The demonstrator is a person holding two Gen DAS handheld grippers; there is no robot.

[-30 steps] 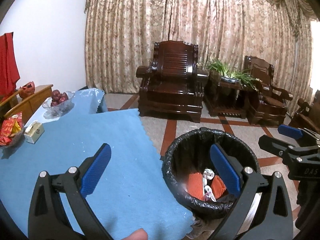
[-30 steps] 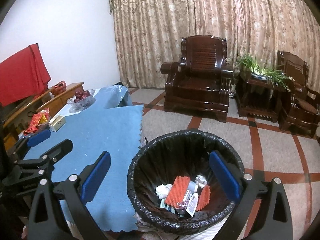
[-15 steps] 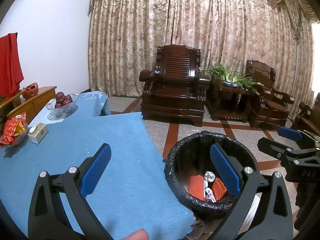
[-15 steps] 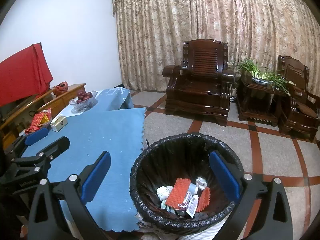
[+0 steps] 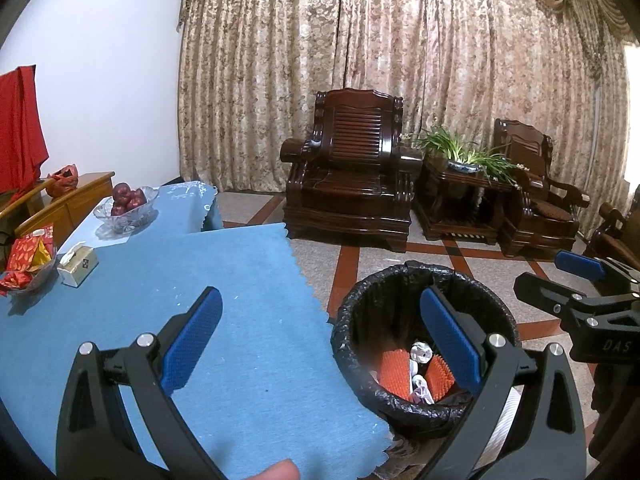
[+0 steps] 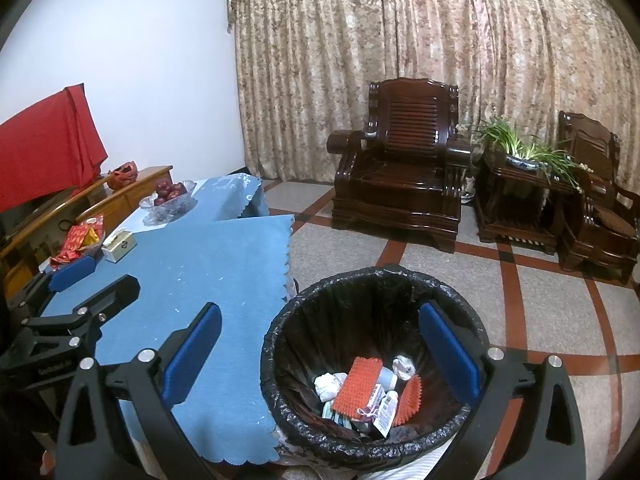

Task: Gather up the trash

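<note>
A round bin lined with a black bag [image 5: 356, 320] [image 6: 280, 336] stands on the floor beside the table's near corner. Inside lie orange spiky pads [image 6: 356, 384] [image 5: 394, 370], crumpled white paper [image 6: 329, 384] and small wrappers. My left gripper [image 5: 320, 344] is open and empty, spanning the blue cloth's edge and the bin. My right gripper [image 6: 320, 348] is open and empty above the bin. Each gripper also shows in the other's view: the right gripper [image 5: 560, 280], the left gripper [image 6: 96, 280].
A blue cloth [image 5: 168, 280] covers the table. On its far left sit a tissue box [image 5: 78, 264], a dish of red packets [image 5: 28, 260] and a glass bowl of red fruit [image 5: 126, 204]. Dark wooden armchairs [image 5: 352, 184] and a plant stand [image 5: 464, 192] line the curtained wall.
Both grippers have drawn back and risen a little, so the bin sits lower and smaller in each view. Both stay open and empty.
</note>
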